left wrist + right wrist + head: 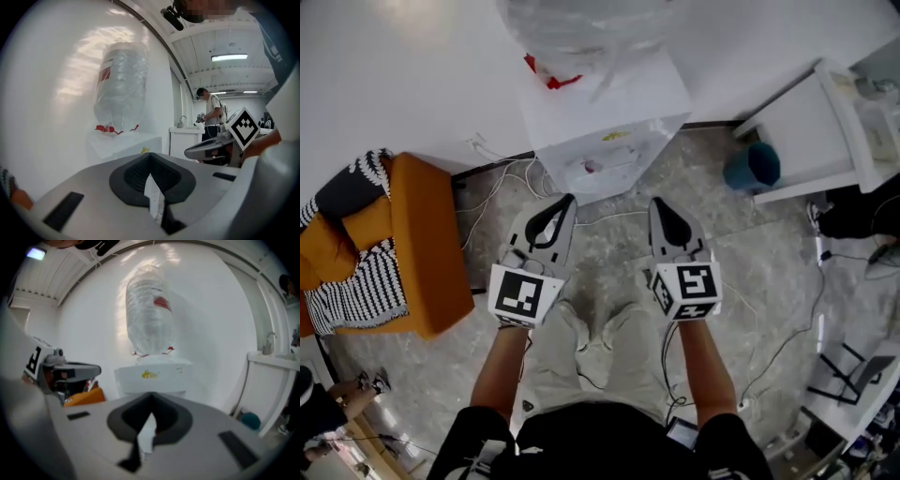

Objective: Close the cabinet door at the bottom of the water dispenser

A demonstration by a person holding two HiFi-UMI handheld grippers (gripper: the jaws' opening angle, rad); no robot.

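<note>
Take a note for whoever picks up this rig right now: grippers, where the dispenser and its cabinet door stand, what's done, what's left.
Left gripper: shut, empty, in the air before the water dispenser.
Right gripper: shut, empty, beside it, touching nothing.
The water dispenser: against the wall, bottle on top, straight ahead of both grippers.
Cabinet door: lower front in no view; from the head view no door leaf sticks out over the floor, so probably closed.
Left: look low, confirm it sits flush, push if not.
</note>
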